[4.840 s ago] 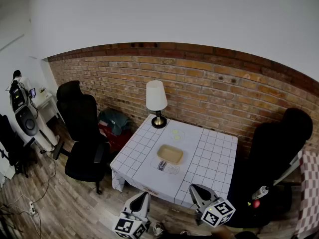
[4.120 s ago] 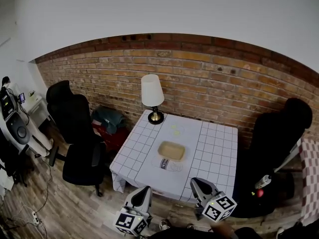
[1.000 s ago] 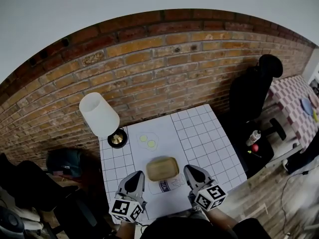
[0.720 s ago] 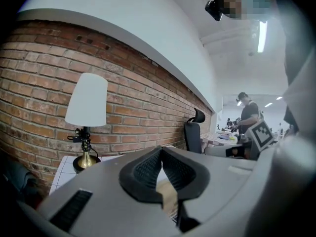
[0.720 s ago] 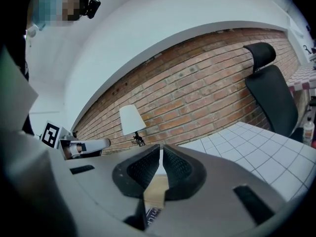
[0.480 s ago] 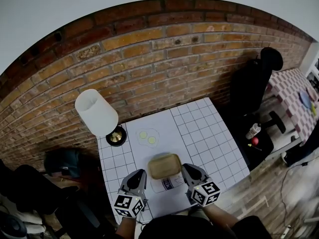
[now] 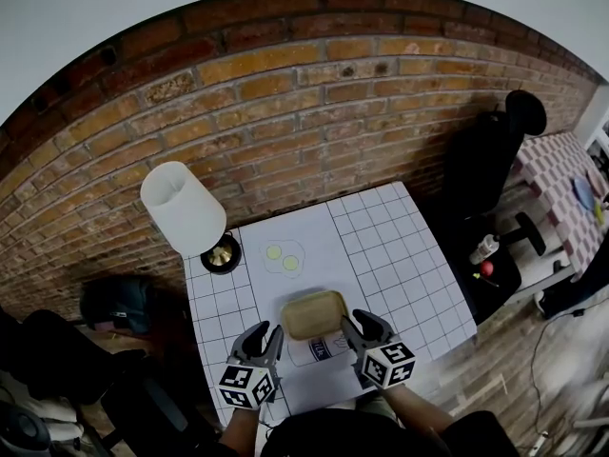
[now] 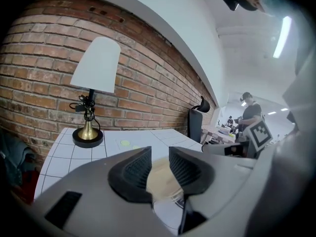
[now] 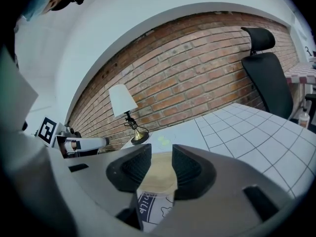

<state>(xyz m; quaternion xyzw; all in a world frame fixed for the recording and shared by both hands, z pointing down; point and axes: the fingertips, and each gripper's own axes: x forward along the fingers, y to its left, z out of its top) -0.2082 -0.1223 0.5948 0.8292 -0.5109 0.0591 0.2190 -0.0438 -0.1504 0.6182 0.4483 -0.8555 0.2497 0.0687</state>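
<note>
A gridded table (image 7: 400,255) carries a lamp (image 7: 184,208), tan tray (image 7: 314,314), printed pouch (image 7: 321,349) and clear dish (image 7: 284,257).

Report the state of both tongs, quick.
Left tongs: open, holding nothing.
Right tongs: open, holding nothing.

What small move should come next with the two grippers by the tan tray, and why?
Probably ease both forward a little. The left gripper and right gripper hover open over the near edge of the table. They flank the tan tray and printed pouch and grip nothing.
</note>
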